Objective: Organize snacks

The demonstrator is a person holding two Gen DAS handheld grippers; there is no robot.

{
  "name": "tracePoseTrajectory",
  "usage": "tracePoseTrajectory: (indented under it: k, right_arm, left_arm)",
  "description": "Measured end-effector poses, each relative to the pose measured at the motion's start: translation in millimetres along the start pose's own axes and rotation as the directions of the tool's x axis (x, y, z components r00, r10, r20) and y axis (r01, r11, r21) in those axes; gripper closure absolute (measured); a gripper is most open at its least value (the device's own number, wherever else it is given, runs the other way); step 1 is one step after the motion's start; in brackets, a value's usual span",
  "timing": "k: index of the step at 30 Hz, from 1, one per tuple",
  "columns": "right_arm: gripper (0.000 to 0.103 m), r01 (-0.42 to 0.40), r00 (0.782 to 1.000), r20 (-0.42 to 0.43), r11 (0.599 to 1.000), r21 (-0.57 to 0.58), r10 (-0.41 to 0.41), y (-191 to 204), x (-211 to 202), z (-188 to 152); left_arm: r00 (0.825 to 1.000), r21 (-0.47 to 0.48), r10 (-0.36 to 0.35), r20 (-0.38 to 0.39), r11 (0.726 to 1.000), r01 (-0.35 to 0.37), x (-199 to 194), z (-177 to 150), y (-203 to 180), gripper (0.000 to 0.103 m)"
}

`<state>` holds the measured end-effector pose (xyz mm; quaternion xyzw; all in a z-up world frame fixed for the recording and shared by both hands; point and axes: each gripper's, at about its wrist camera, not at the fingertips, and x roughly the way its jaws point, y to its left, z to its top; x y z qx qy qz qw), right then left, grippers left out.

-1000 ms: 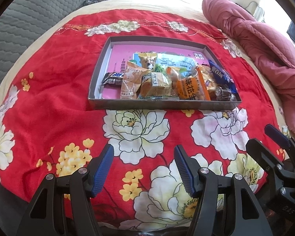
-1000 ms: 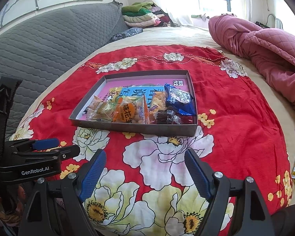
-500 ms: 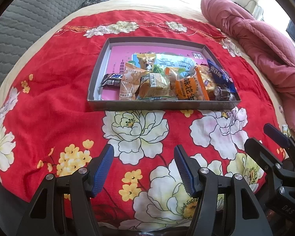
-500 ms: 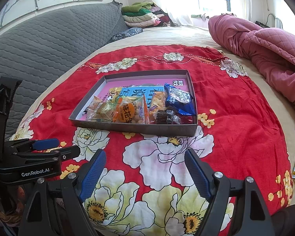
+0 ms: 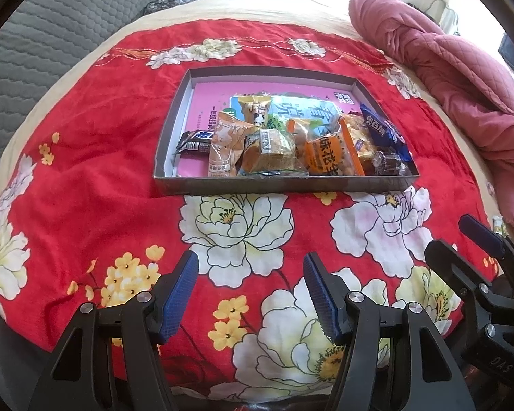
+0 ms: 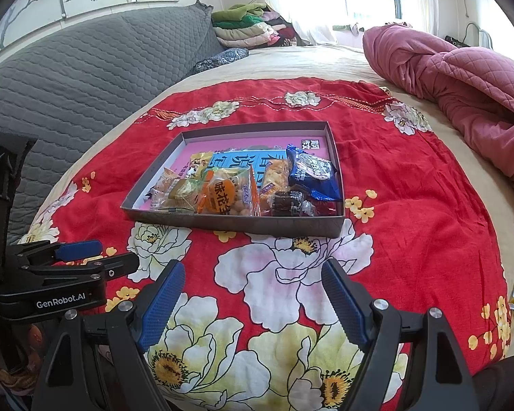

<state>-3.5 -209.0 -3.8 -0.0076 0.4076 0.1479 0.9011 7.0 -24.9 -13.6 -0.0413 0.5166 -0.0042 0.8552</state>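
- We've got a shallow grey box (image 5: pixel 281 190) sitting on the red flowered blanket (image 5: pixel 85 157), centre of the left wrist view, with its long side running left to right across the frame.
- The snacks are all piled along the box's near edge. The orange peanut bag (image 5: pixel 329 157) has big Chinese characters on it; we can read 味花 and not much more.
- The blue packet (image 6: pixel 311 173) lies at the right end of the box, long axis pointing toward the far wall; its white print is too small for us to read.
- A dark wrapped bar (image 5: pixel 193 141) lies at the left end, pointing left-right.
- The pink sheet (image 5: pixel 216 102) under the pile has Chinese print we can't make out.
- The left gripper (image 5: pixel 250 291) hangs at the bottom of its view, jaws spread, nothing between them. Its body reads "GenRobot.AI" in the right wrist view.
- The right gripper (image 6: pixel 252 296) is also spread wide and empty, over the white flowers, well short of the box.
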Motion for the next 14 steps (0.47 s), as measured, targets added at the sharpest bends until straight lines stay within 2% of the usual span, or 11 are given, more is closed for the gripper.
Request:
tracePoseTrajectory:
  k: [6,9,14]
  right_arm:
    - [0.022,-0.002,1.0,-0.001,1.0,0.005,0.002,0,1,0]
    - [0.022,0.001,1.0,-0.008,1.0,0.008,-0.001,-3,7,-1]
    - [0.022,0.028,1.0,-0.012,0.996,0.082,-0.027,-29,23,4]
  left_arm:
    - [1.0,0.001,0.011,0.014,1.0,-0.011,0,0,1,0.038]
    - [0.997,-0.005,0.066,0.046,0.998,-0.065,2,3,7,0.038]
    - [0.991,-0.078,0.125,0.038,0.99,-0.122,16,13,38,0.038]
